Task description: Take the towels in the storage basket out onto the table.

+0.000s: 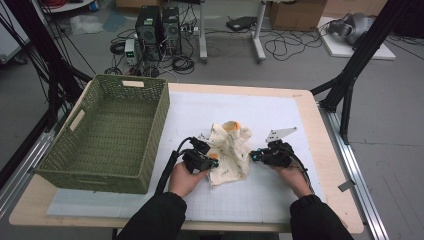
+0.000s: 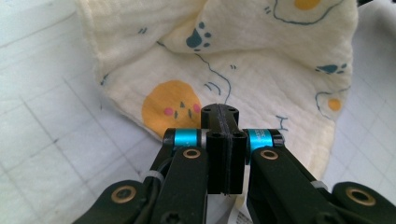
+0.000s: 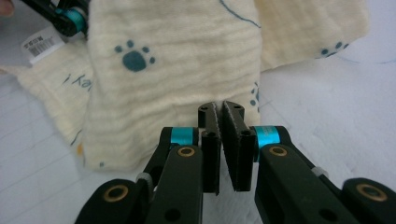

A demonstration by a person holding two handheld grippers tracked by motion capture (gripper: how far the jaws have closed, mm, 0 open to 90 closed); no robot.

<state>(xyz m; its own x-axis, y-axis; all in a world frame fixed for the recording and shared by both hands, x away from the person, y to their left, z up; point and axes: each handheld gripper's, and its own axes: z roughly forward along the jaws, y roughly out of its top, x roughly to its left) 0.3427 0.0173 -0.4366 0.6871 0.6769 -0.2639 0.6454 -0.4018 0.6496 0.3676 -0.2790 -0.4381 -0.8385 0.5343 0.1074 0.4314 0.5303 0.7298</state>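
Note:
A cream cloth [image 1: 231, 150] printed with paw marks and orange faces lies crumpled on the white mat [image 1: 270, 115]. My left gripper [image 1: 214, 160] is at its left edge, and my right gripper [image 1: 252, 156] is at its right edge. In the left gripper view the black jaws [image 2: 219, 112] are pressed together over the cloth [image 2: 261, 65], with its edge running under them. The right gripper view has the jaws [image 3: 220, 108] meeting at their tips on the hem of the cloth [image 3: 177, 70]. The left gripper [image 3: 70, 18] sits beside the cloth's white label [image 3: 42, 44].
A green woven basket [image 1: 100, 172] stands on the table's left half, close to my left hand. The mat extends past the cloth at the back and right. Beyond the table are computer towers [image 1: 159, 25], cables and black frame legs on the floor.

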